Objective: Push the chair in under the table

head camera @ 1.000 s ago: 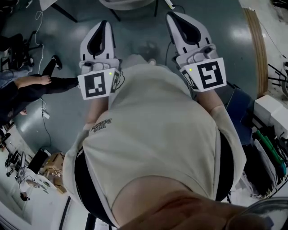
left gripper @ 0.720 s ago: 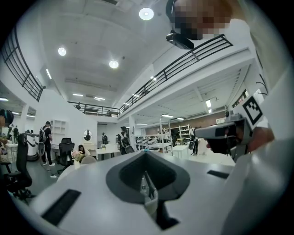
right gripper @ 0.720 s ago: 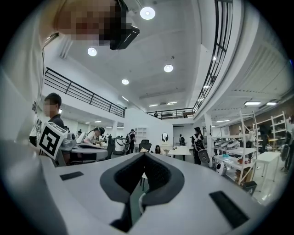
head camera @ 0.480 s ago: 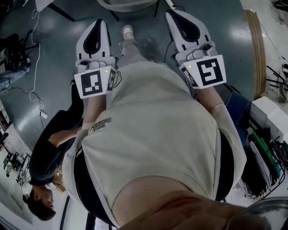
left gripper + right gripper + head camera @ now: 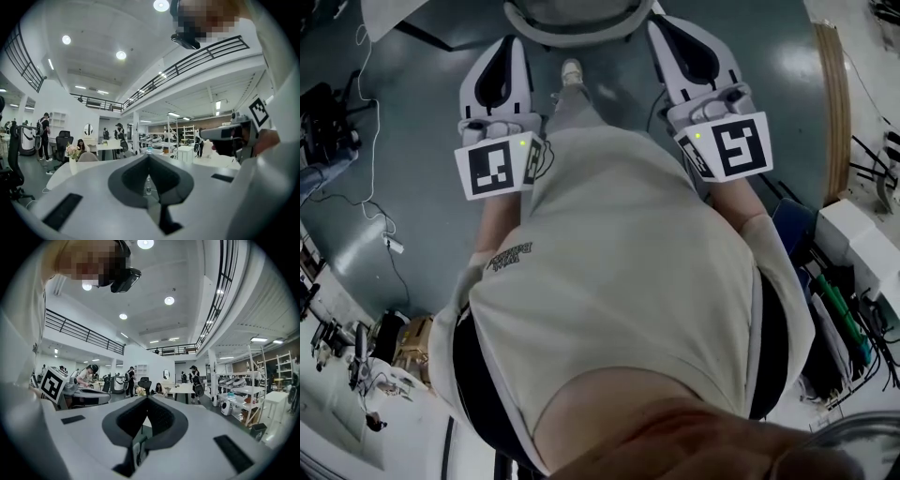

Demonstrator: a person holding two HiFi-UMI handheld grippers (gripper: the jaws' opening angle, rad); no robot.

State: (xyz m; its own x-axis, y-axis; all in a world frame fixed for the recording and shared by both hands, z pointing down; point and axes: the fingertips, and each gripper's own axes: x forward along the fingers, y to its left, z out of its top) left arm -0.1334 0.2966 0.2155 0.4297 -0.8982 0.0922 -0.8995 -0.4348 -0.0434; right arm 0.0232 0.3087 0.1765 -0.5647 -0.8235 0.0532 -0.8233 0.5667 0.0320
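The curved grey back of the chair (image 5: 572,33) shows at the top edge of the head view, just ahead of both grippers. A corner of a white table (image 5: 389,11) lies at the top left. My left gripper (image 5: 511,47) and right gripper (image 5: 663,28) point forward side by side, level, each shut and empty. In the left gripper view the left gripper (image 5: 149,157) faces a white table (image 5: 61,174) with a vase of flowers (image 5: 72,152) and a rounded grey chair (image 5: 87,157). In the right gripper view the right gripper (image 5: 146,398) points into the open hall.
My foot (image 5: 571,71) is on the grey floor between the grippers. Cables (image 5: 389,246) trail at the left, with cluttered benches (image 5: 853,281) at the right. People (image 5: 193,378) stand among desks and shelves (image 5: 243,394) farther off in the hall.
I have walked forward: the chair back has come further into view at the top. Both grippers stayed shut. The person at the left of the head view is no longer in view.
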